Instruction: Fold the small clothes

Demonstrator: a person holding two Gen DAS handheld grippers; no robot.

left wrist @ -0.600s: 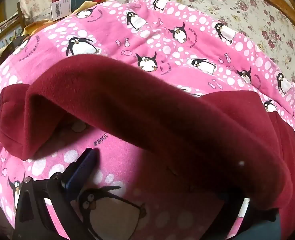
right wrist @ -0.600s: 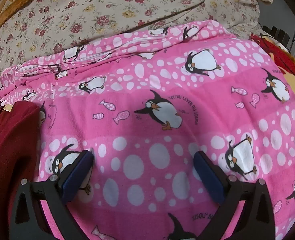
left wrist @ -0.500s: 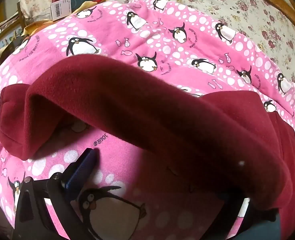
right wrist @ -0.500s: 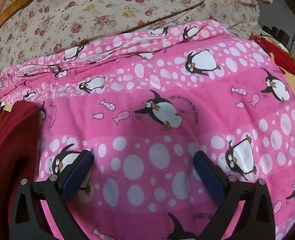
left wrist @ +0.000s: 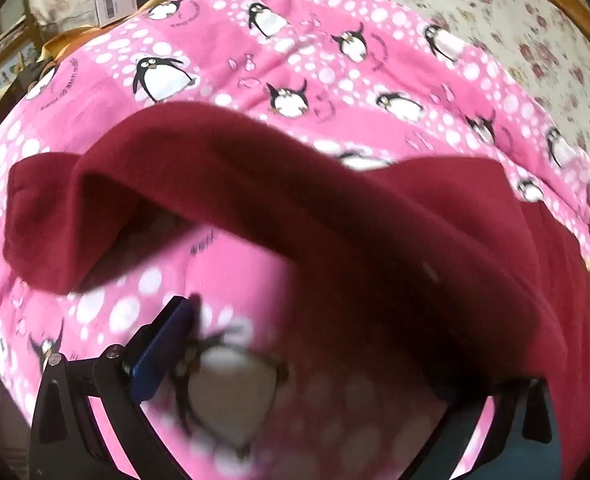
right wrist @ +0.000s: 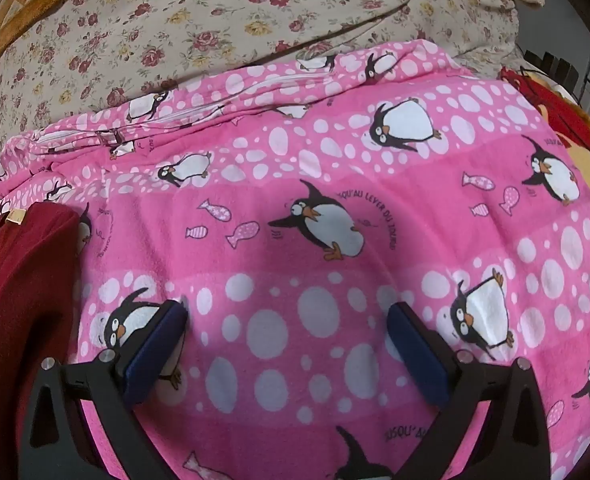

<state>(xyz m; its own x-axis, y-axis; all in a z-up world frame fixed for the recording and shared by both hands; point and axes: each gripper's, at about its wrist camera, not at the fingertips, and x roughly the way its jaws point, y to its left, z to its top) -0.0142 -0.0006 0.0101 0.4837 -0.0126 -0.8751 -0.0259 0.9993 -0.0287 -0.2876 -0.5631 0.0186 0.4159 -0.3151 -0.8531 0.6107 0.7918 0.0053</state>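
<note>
Seemingly mid-fold, a maroon garment [left wrist: 303, 216] is draped across the left gripper [left wrist: 307, 364], jaws spread, above the penguin blanket [left wrist: 335, 60]. Opposite, the right gripper [right wrist: 287, 344] is poised spread and empty; a grasp of the garment's near edge is likely needed next.

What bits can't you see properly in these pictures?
- Left wrist view: the left gripper has one finger buried under the red garment, so whether it pinches the cloth is unclear.
- Left wrist view: motion blur smears the penguin blanket near the camera.
- Right wrist view: the left edge cuts off the red garment; its small tan tag is unreadable.
</note>
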